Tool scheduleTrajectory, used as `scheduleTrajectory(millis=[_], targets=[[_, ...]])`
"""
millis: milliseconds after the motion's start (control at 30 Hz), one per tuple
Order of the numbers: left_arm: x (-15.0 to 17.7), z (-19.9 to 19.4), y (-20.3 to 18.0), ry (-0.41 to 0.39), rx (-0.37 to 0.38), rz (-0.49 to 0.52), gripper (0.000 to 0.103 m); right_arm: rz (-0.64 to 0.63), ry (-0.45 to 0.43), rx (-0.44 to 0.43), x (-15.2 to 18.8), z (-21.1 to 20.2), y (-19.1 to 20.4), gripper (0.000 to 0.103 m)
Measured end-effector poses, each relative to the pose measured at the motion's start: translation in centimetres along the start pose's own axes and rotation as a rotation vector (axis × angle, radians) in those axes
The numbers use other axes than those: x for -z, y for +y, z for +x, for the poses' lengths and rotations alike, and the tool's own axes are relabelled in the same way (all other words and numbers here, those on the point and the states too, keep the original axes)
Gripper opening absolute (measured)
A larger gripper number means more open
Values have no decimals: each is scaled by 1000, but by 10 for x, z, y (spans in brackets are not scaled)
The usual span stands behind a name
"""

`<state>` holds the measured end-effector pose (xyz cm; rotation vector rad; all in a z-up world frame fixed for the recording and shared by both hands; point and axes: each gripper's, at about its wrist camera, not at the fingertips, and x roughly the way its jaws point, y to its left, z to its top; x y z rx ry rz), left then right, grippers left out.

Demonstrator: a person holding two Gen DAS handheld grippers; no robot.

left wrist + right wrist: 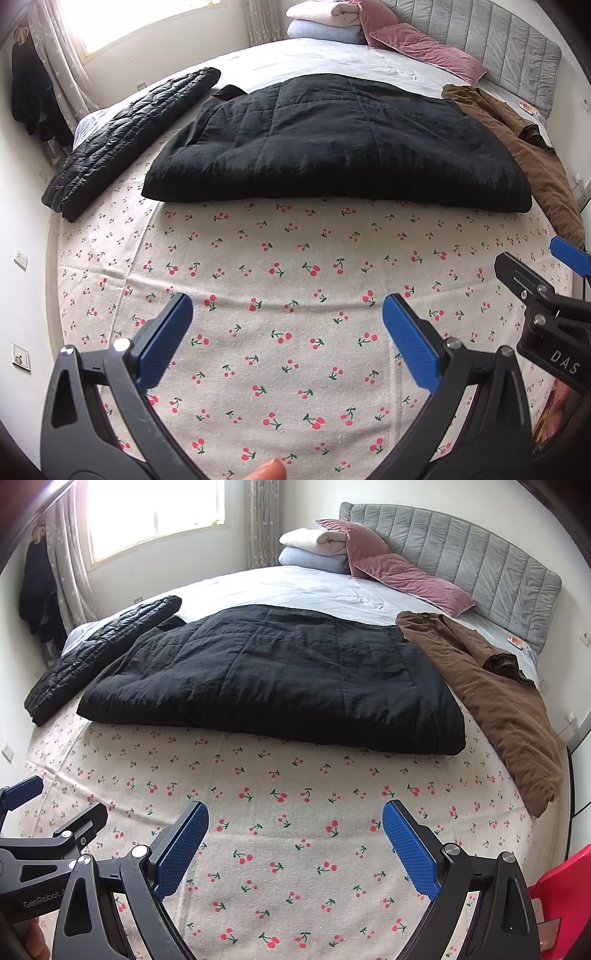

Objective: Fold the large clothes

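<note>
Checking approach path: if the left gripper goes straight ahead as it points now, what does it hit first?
Probably the cherry-print sheet: the left gripper, open and empty, aims slightly down at bare sheet short of the black quilted garment. On a flatter line it meets that garment's near edge first. Depth is unclear.

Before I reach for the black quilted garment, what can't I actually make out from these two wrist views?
- Black quilted garment: sleeves, collar and fold layers unreadable in both views; the dark fabric hides seams.
- Brown coat: its right side is cut off by the fisheye edge in the left wrist view.
- Puffer jacket: underside hidden against the bed.
- Small orange item by the headboard: too small to identify.
</note>
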<state>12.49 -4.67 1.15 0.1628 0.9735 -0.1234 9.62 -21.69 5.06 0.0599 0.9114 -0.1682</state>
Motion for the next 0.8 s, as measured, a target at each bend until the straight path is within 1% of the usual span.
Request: scheduleTrajectory(millis=[800], targets=[[3, 3, -1, 22, 4, -2, 102, -5, 4, -5, 1, 1, 1, 96]])
